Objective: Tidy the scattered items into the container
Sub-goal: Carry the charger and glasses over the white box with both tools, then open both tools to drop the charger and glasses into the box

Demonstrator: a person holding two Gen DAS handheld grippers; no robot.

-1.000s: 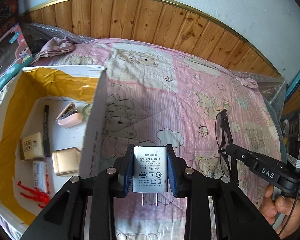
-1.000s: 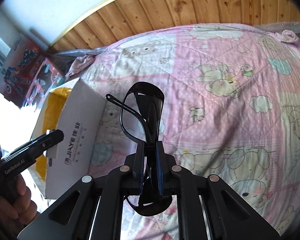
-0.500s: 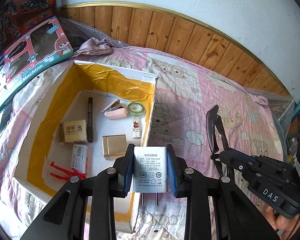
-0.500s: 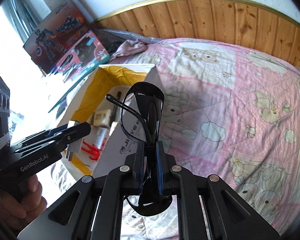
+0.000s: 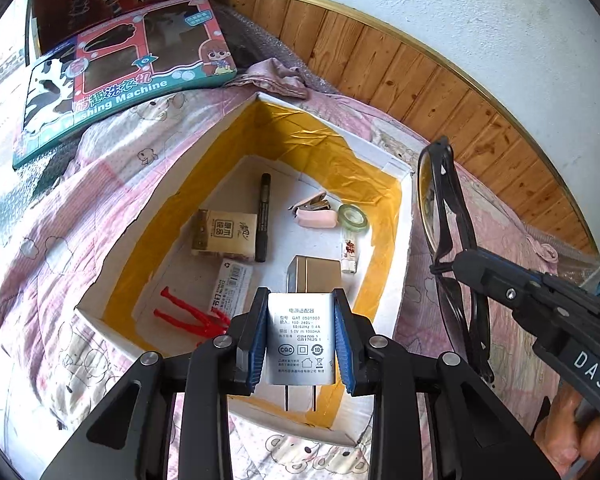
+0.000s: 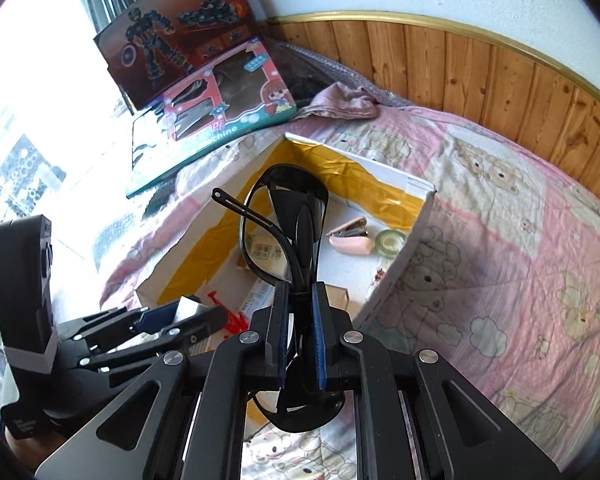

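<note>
Both claws over box (image 5: pixel 404 216) | left (image 5: pixel 300 340) grips charger (image 5: pixel 301 336) | right (image 6: pixel 300 320) grips glasses (image 6: pixel 284 224)

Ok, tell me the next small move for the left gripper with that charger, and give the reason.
Probably lower the left gripper a little and open it. It is shut on the white charger, which hangs above the near end of the yellow-lined box. The bare white floor just ahead, between the red clip and gold box, looks free for a drop.
</note>
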